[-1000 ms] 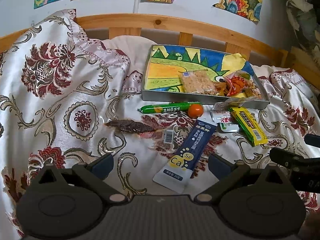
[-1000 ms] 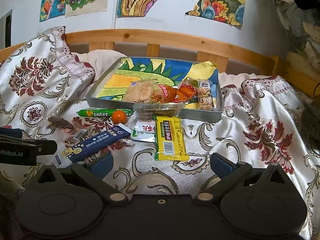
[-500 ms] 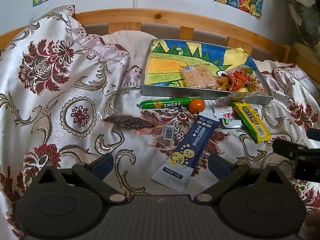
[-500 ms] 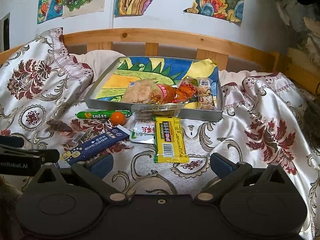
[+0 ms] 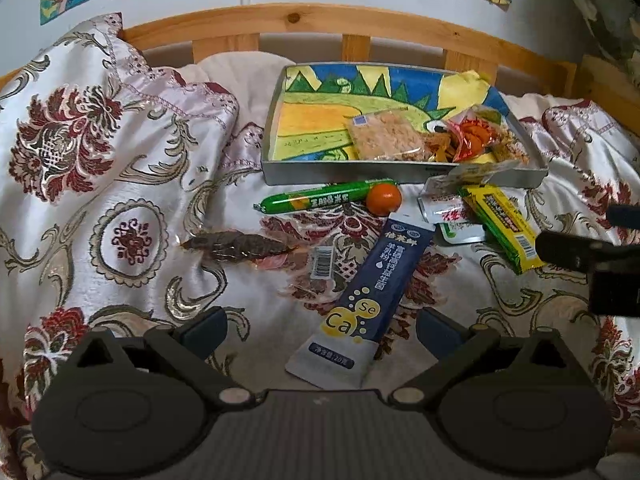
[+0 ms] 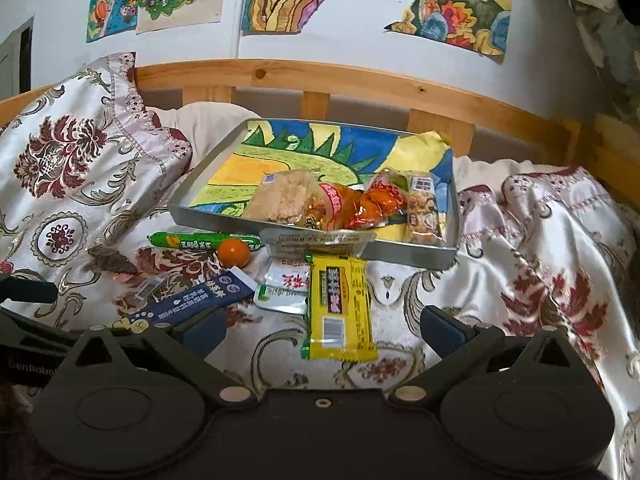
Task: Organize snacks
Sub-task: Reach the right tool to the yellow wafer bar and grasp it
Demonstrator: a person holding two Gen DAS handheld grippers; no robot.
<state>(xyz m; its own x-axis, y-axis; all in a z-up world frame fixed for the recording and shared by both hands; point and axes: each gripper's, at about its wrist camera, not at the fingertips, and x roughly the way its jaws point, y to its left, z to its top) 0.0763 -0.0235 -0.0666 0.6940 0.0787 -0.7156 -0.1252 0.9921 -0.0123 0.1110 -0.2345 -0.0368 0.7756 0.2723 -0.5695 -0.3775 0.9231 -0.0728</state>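
Both tongs hang spread and empty over the bed, the left tongs (image 5: 320, 326) lined up with the blue sachet (image 5: 368, 292) and the right tongs (image 6: 320, 326) with the yellow bar (image 6: 338, 308), likely the next picks. The metal tray (image 5: 400, 178) holds several packets at its right end; the green sausage (image 5: 326, 198), an orange ball (image 5: 383, 199) and others lie loose before it. A floral satin bedspread (image 5: 100, 200) covers the bed, below a wooden rail (image 6: 360, 84) and drawings taped to the wall.

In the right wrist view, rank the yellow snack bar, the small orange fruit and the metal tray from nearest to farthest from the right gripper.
1. Yellow snack bar, on the bedspread between the open fingers.
2. Small orange fruit, farther back, left.
3. Metal tray, behind both, by the headboard.
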